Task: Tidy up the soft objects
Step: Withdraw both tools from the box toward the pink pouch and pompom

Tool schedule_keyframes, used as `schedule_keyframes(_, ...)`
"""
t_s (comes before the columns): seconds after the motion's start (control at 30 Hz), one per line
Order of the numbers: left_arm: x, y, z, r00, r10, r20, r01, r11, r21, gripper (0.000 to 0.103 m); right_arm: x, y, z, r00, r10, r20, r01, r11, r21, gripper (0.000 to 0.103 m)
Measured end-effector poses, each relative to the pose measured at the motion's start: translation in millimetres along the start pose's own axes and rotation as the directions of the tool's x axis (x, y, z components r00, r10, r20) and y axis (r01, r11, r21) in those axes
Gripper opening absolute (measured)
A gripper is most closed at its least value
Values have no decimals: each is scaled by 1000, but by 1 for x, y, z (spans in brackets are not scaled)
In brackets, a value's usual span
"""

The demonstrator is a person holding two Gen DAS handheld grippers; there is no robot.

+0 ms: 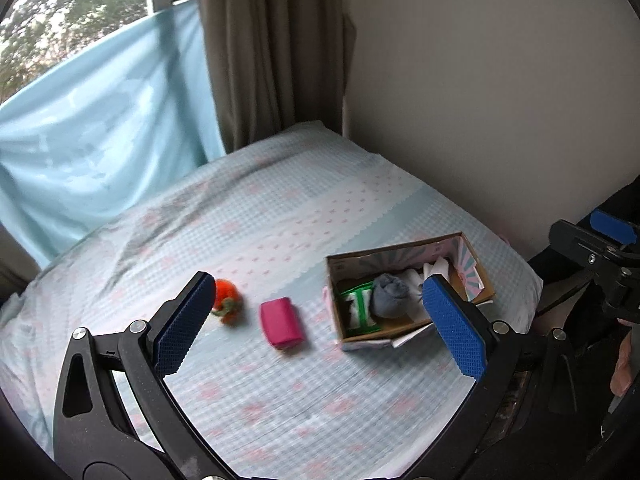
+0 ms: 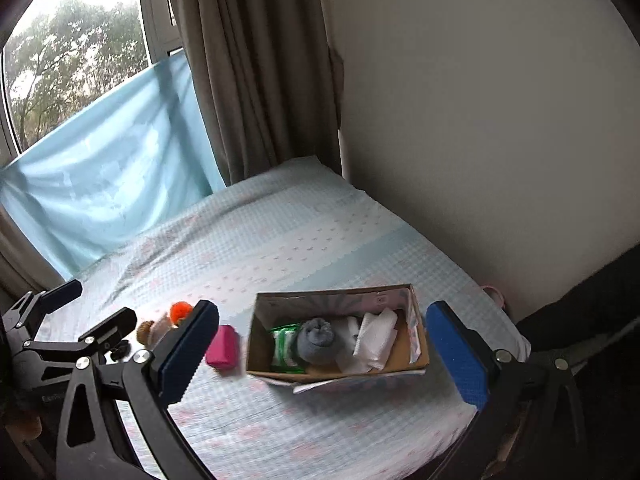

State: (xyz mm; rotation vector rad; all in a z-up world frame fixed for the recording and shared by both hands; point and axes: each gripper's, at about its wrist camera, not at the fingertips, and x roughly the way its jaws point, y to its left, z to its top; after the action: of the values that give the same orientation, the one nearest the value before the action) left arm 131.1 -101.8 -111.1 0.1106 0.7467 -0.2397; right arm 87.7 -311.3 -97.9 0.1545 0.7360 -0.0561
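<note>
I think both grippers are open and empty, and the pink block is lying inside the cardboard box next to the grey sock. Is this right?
Not quite. The pink block lies on the bed sheet, outside the cardboard box and to its left; the left wrist view shows this clearly. The rest holds: the left gripper and right gripper are open and empty, and the grey sock is in the box.

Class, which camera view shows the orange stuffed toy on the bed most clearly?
The left wrist view: the orange stuffed toy lies mostly exposed beside the pink pouch, green leaves visible. In the right wrist view only its top peeks above the right gripper's left finger.
</note>
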Motion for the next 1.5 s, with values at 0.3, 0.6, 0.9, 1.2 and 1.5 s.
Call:
schedule_keyframes(0.3, -52, 77, -37, 1000, 7, 18, -6, 998, -58, 103, -35, 69, -30, 998, 3, 67, 1, 999, -47, 103)
schedule_keyframes(0.6, -62, 159, -64, 1000, 21, -10, -22, 997, -72, 103, -14, 152, -56, 998, 46, 36, -44, 997, -60, 103)
schedule_keyframes(0.9, -21, 211, -61, 999, 42, -25, -44, 994, -100, 103, 40, 211, -69, 998, 62, 22, -60, 994, -97, 103)
schedule_keyframes(1.2, 77, 235, -57, 995, 25, -92, -32, 997, -70, 103, 125, 234, -80, 998, 42, -40, -48, 988, -149, 103)
schedule_keyframes(1.5, 201, 230, -69, 982, -45, -186, 35, 998, -58, 103, 234, 240, -107, 989, 10, -148, -39, 980, -193, 103)
